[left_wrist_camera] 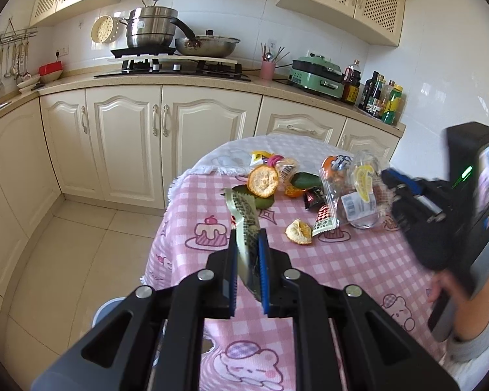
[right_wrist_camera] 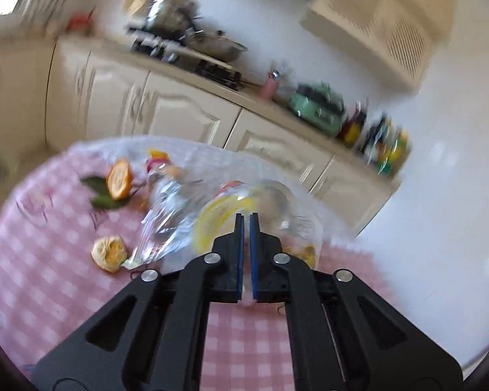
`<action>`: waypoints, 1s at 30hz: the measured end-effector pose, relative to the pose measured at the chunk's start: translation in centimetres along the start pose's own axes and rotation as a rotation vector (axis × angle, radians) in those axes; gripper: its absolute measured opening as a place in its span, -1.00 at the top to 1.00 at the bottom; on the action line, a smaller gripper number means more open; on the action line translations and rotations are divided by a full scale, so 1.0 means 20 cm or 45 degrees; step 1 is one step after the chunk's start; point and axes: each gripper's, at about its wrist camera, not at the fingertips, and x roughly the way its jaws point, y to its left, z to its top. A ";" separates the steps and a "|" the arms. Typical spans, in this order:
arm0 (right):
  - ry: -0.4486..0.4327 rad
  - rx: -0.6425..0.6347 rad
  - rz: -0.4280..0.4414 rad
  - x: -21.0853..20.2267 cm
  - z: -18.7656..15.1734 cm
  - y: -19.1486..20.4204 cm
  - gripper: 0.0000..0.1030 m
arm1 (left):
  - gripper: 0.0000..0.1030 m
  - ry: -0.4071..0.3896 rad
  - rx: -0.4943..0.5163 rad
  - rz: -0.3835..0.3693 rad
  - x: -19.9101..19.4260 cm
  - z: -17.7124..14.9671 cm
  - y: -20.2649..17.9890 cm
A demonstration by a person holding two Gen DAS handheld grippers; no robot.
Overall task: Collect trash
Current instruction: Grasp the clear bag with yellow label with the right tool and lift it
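Blue pads of your left gripper (left_wrist_camera: 247,247) are closed on a pale green wrapper (left_wrist_camera: 244,224), which stands up between the fingers above the pink checked tablecloth (left_wrist_camera: 309,260). Your right gripper (right_wrist_camera: 246,224) has its fingers nearly together on the edge of a clear plastic bag (right_wrist_camera: 244,208); the right view is blurred, so the grip itself looks thin, but the bag seems pinched. So the step in hand, I judge, is carrying two pieces of trash at once. A little farther lie a dried orange peel (left_wrist_camera: 298,232) and a small snack packet (left_wrist_camera: 324,221), then a bigger orange peel (left_wrist_camera: 263,181) leaning on green leaves (left_wrist_camera: 260,199), and more wrappers behind. No bin is clearly visible; only a bluish rim (left_wrist_camera: 109,308) shows on the floor under your left gripper, and I cannot tell what it is. Next move calls for finding the trash container and opening over it.
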 end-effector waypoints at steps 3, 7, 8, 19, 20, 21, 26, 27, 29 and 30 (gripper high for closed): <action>0.025 0.334 0.101 0.00 -0.05 -0.24 -0.62 | 0.80 -0.002 -0.011 0.003 0.00 0.00 0.00; 0.135 0.752 0.296 0.09 -0.17 -0.47 -0.62 | 0.80 0.001 -0.010 -0.015 0.01 0.00 -0.03; 0.181 0.858 0.351 0.13 -0.21 -0.51 -0.62 | 0.80 0.003 -0.002 -0.019 0.01 0.00 -0.04; 0.257 1.381 0.725 0.37 -0.35 -0.59 -0.20 | 0.80 0.015 0.023 -0.026 0.03 -0.01 -0.08; 0.252 1.387 0.737 0.38 -0.35 -0.59 -0.01 | 0.80 0.016 0.020 -0.027 0.04 -0.01 -0.08; 0.246 1.386 0.745 0.39 -0.34 -0.59 0.07 | 0.80 0.018 0.017 -0.030 0.04 -0.01 -0.08; 0.160 1.296 0.703 0.28 -0.33 -0.58 0.60 | 0.80 0.016 0.008 -0.034 0.04 -0.01 -0.07; 0.149 1.275 0.686 0.28 -0.32 -0.58 0.61 | 0.80 0.013 0.005 -0.036 0.04 -0.01 -0.07; 0.111 1.224 0.643 0.21 -0.30 -0.56 0.68 | 0.80 0.003 0.000 -0.039 0.02 -0.01 -0.06; 0.078 1.174 0.619 0.15 -0.28 -0.54 0.70 | 0.80 -0.003 0.000 -0.042 0.01 -0.01 -0.06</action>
